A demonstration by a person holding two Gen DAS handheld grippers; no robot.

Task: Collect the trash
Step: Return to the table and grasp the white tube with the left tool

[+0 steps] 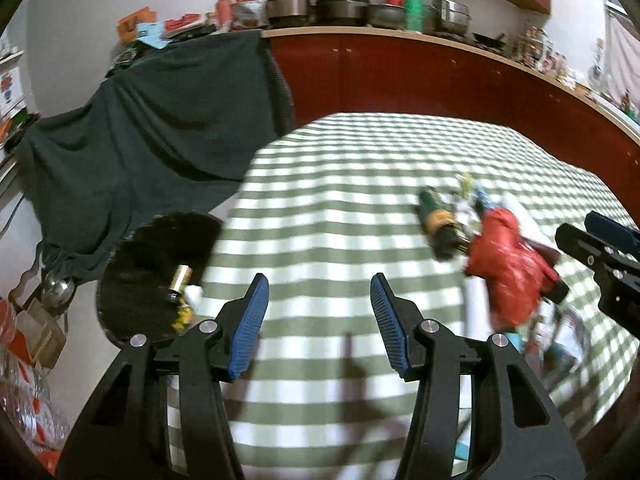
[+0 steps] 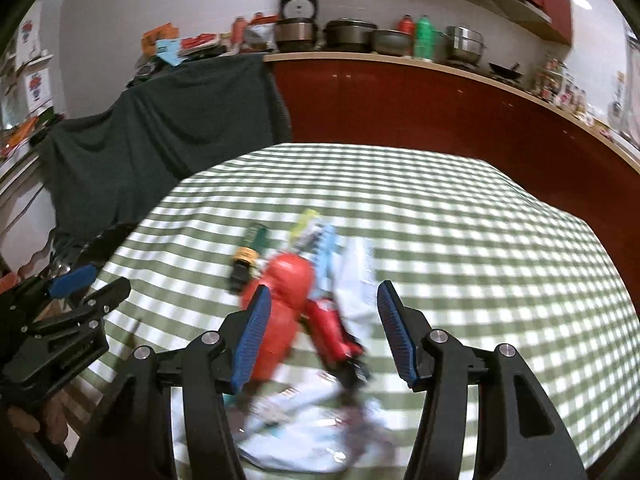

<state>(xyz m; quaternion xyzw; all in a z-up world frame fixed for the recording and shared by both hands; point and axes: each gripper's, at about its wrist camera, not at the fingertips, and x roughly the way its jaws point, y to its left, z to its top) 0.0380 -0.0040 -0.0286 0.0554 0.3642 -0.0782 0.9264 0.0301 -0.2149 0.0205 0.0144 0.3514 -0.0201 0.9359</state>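
A pile of trash lies on the green checked tablecloth (image 2: 460,240): a red wrapper (image 2: 288,292), a green and yellow packet (image 2: 250,252), white and blue papers (image 2: 352,272). My right gripper (image 2: 322,320) is open and empty, just above and around the red wrapper. My left gripper (image 1: 318,320) is open and empty over the table's left edge. The red wrapper (image 1: 508,264) lies to its right, with the green and yellow packet (image 1: 438,220). A black bin bag (image 1: 156,268) beside the table holds a battery (image 1: 179,282) and other scraps.
A dark cloth (image 1: 152,128) drapes furniture left of the table. A red counter (image 1: 420,76) with pots and bottles runs behind. The right gripper (image 1: 600,252) shows at the left wrist view's right edge. The left gripper (image 2: 72,312) shows at the right wrist view's left.
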